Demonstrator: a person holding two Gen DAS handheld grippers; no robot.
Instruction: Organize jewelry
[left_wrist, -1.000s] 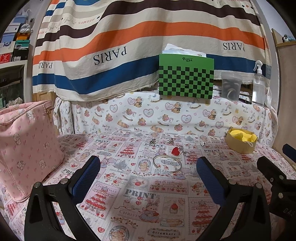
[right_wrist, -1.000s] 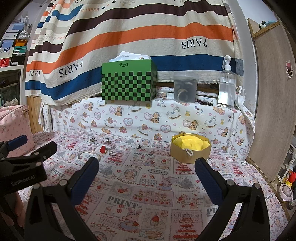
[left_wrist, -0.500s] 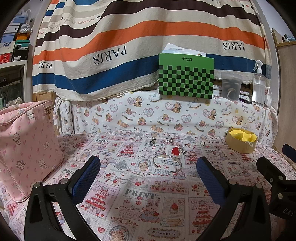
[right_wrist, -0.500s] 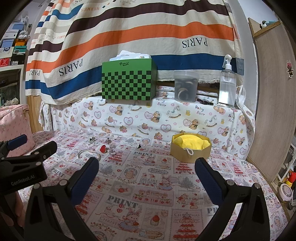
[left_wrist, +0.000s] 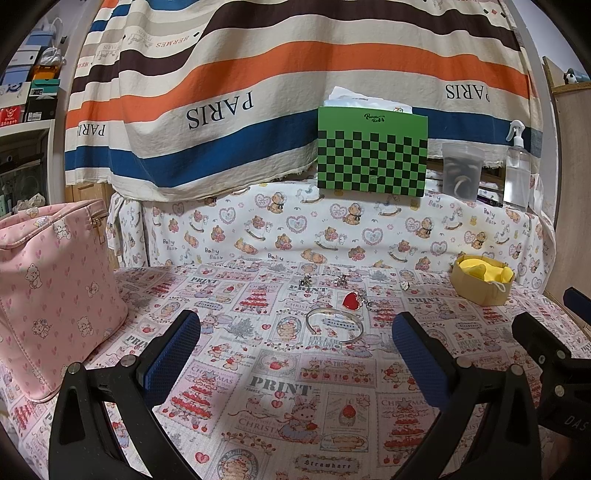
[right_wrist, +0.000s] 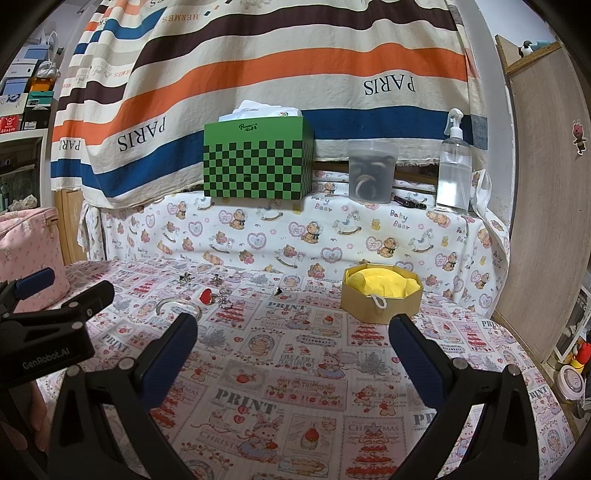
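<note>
A silver bangle (left_wrist: 334, 325) lies on the printed cloth, with a red heart pendant (left_wrist: 351, 301) and a silver chain piece (left_wrist: 369, 303) just behind it. Small silver earrings (left_wrist: 306, 281) and a tiny charm (left_wrist: 405, 285) lie farther back. A tan box with yellow lining (left_wrist: 482, 282) stands at the right. My left gripper (left_wrist: 295, 354) is open and empty, short of the bangle. In the right wrist view the bangle (right_wrist: 177, 307), heart (right_wrist: 206, 295) and box (right_wrist: 382, 297) show; my right gripper (right_wrist: 293, 354) is open and empty.
A pink toiletry bag (left_wrist: 51, 291) stands at the left. On the raised ledge behind are a green checkered box (left_wrist: 373, 155), a clear tub (left_wrist: 463, 171) and a spray bottle (left_wrist: 517, 173). A wooden panel (right_wrist: 543, 221) borders the right side.
</note>
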